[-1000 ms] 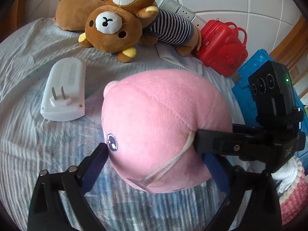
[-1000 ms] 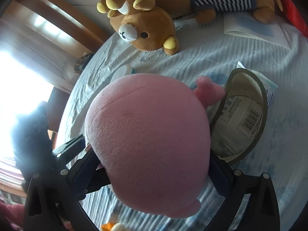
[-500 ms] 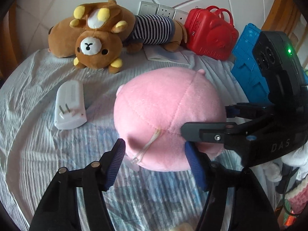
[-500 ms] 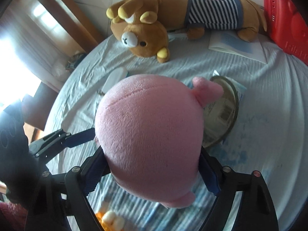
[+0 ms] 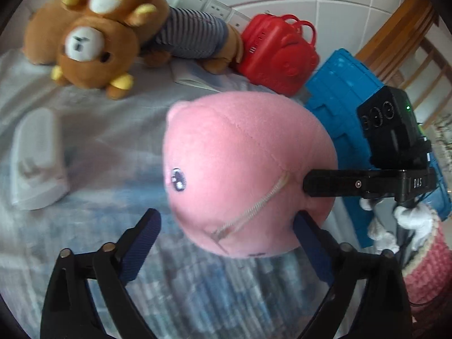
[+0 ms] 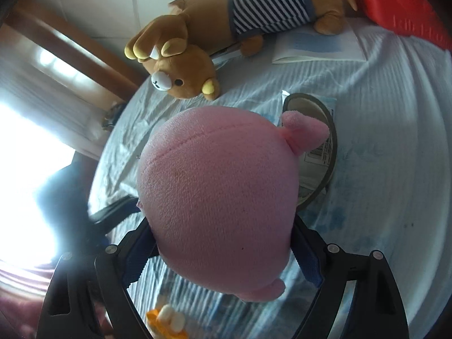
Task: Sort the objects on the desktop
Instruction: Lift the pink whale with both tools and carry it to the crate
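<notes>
Occlusions and blur, both wrist views

Pink plush point(image 6: 220, 197) hides most of the round lid point(image 6: 325, 152) at 3 o'clock; white plug adapter point(image 5: 36, 158) motion-blurred at 9 o'clock; red case point(image 6: 401, 5) cropped at 1 o'clock.

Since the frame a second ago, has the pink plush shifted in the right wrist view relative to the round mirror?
Yes. The pink plush now covers much of the round mirror's left half, its ear lying over the glass; earlier the ear only reached the rim.
</notes>
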A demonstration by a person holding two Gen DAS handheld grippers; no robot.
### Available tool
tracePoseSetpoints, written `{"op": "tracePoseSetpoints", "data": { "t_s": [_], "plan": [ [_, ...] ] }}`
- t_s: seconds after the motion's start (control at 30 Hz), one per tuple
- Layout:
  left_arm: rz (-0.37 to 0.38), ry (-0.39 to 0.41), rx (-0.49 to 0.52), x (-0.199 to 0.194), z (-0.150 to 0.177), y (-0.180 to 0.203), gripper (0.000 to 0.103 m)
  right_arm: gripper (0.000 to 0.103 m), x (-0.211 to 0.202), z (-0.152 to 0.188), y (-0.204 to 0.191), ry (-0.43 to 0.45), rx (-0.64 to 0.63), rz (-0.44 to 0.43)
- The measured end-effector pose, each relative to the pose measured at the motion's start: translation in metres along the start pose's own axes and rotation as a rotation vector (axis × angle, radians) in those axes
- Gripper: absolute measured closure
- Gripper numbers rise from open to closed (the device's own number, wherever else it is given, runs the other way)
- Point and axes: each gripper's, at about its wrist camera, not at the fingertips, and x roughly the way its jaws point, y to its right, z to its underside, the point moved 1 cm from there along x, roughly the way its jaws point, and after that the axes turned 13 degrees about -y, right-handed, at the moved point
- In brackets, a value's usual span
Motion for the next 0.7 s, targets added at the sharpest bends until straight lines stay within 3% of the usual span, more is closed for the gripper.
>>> {"op": "tracePoseSetpoints", "data": {
  "t_s": [0.1, 0.2, 0.27, 0.43, 0.7],
  "plan": [
    [0.027, 0.006, 0.032, 0.019, -0.01, 0.007, 0.0, 0.014, 0.0, -0.004, 0.016, -0.001, 0.011, -0.031],
    [0.017, 0.022, 0.061, 0.024, -0.015, 0.017, 0.01, 0.014, -0.006, -0.007, 0.02, 0.021, 0.002, 0.003],
    [-0.01, 0.043, 0.082, 0.017, -0.015, 0.028, 0.011, 0.014, -0.013, -0.007, 0.015, 0.035, -0.021, 0.015],
    [-0.063, 0.101, 0.144, -0.019, -0.02, 0.061, 0.011, 0.014, -0.045, 0.004, -0.006, 0.121, -0.063, -0.025],
    [-0.103, 0.219, 0.275, -0.1, -0.018, 0.132, 0.011, 0.014, -0.124, 0.036, -0.07, 0.279, -0.165, 0.011]
  ]
}}
